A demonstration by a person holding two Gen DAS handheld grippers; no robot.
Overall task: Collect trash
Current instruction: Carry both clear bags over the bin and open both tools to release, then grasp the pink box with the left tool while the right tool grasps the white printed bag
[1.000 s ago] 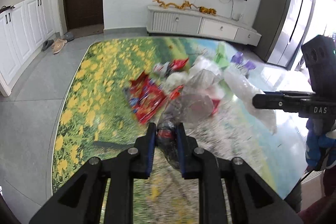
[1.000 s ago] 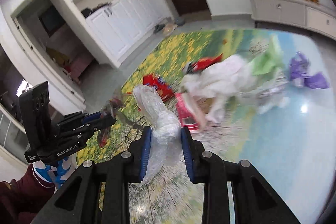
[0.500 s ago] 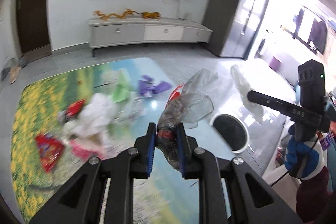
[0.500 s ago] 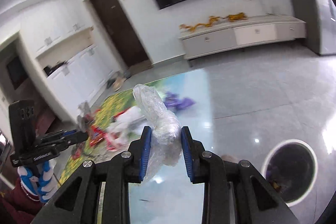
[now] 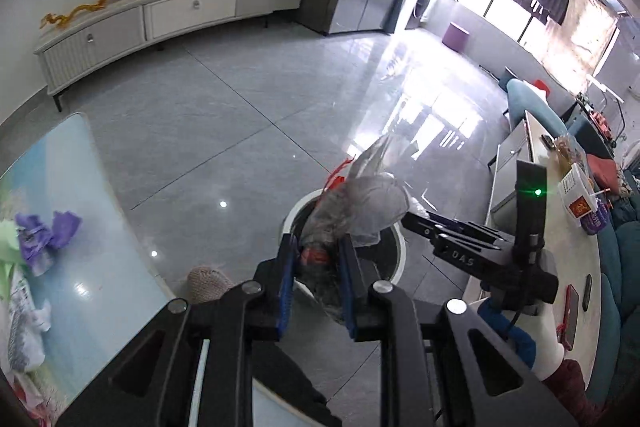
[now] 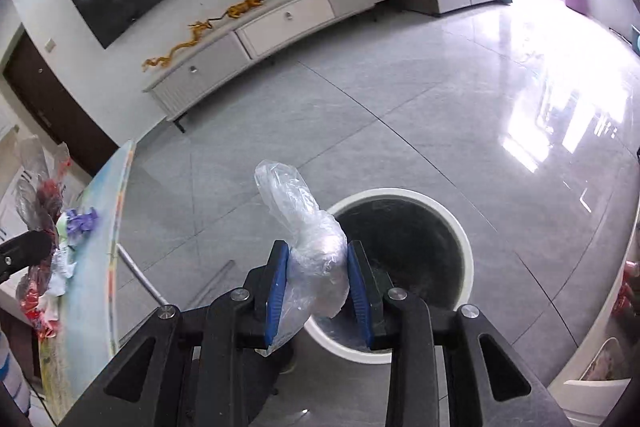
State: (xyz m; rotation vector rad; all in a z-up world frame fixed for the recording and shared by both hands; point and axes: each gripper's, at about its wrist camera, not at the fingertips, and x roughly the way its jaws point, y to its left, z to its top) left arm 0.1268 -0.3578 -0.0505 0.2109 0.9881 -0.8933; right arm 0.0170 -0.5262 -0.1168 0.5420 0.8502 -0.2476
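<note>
two handheld grippers hang over a round white trash bin (image 6: 460, 231) on the grey tile floor. the left gripper (image 5: 316, 283), jaws nearly closed, pinches a crumpled grey plastic bag with red scraps (image 5: 360, 211), directly above the bin's mouth. the right gripper (image 6: 316, 287), jaws narrowly parted, clamps a clear plastic bag (image 6: 308, 235), its long end pointing up; the bin opening lies just ahead and right. more litter remains on the tabletop (image 5: 80, 227).
</note>
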